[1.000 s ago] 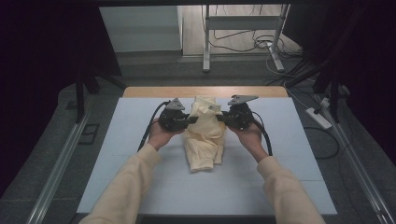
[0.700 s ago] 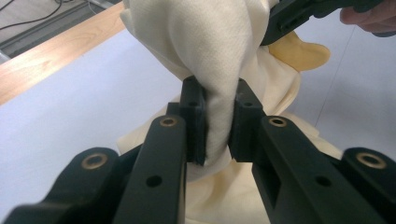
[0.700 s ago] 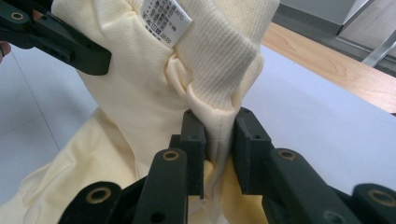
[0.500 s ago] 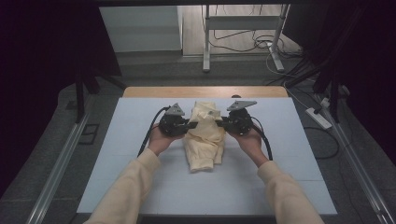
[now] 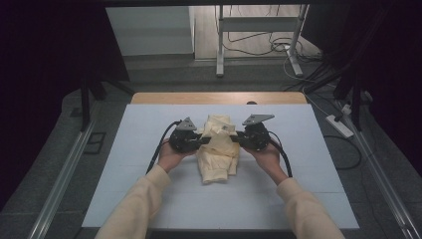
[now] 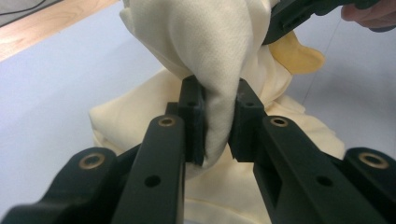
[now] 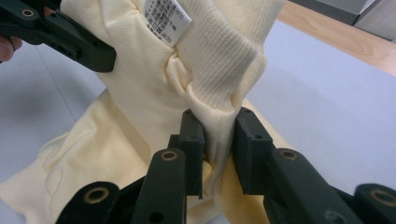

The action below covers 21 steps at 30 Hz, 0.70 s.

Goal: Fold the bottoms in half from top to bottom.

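Since the earlier frames, little has moved: your two grippers remain on either side of the garment, with only a slight shift of your hands toward you. Your left gripper (image 5: 203, 141) is clamped on a fold of the pale yellow garment (image 5: 217, 149); in the left gripper view the cloth (image 6: 219, 70) is pinched between the two black pads, bulging above them and hanging a little below. Your right gripper (image 5: 237, 138) is likewise closed on the garment; in the right gripper view its jaws grip a gathered bunch of ribbed knit (image 7: 210, 70) just below a white printed label (image 7: 166, 19). Each gripper view shows the tip of the other gripper, at the upper right in the left gripper view (image 6: 299, 16) and at the upper left in the right gripper view (image 7: 60, 35), touching the same raised portion of cloth.

In the high view the garment lies crumpled at the middle of the white table surface (image 5: 149, 124), its upper part lifted between the grippers and its lower part resting on the table toward you. A wooden strip (image 5: 164, 98) borders the far edge of the table. Your sleeves (image 5: 142, 199) are pale yellow as well. Cables (image 5: 154, 154) trail from both grippers back toward your forearms.
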Each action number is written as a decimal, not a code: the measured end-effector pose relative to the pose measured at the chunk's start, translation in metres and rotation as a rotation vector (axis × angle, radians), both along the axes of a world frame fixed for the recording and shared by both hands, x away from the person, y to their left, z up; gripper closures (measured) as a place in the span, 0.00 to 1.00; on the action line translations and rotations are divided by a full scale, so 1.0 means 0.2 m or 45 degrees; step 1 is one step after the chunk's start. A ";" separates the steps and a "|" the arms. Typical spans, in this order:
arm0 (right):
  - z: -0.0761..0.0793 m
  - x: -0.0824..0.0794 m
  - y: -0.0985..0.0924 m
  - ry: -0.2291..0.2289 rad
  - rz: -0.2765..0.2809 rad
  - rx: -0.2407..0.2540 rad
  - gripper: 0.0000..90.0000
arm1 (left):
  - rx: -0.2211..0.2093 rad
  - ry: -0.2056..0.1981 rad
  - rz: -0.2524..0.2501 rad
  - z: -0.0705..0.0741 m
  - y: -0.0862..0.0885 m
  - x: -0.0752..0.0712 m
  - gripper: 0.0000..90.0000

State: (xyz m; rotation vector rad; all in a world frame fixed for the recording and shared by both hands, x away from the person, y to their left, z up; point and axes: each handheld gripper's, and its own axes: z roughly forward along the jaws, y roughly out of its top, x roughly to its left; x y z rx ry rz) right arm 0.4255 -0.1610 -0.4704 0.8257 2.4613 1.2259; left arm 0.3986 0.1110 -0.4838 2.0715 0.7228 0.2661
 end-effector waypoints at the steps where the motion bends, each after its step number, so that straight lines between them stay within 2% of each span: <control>1: 0.00 -0.01 0.00 0.001 -0.001 0.001 0.82 | 0.001 0.001 0.000 0.00 0.00 0.00 0.86; 21: -0.06 -0.08 -0.02 0.017 0.028 0.011 0.81 | 0.038 0.023 -0.009 -0.05 0.00 -0.06 0.85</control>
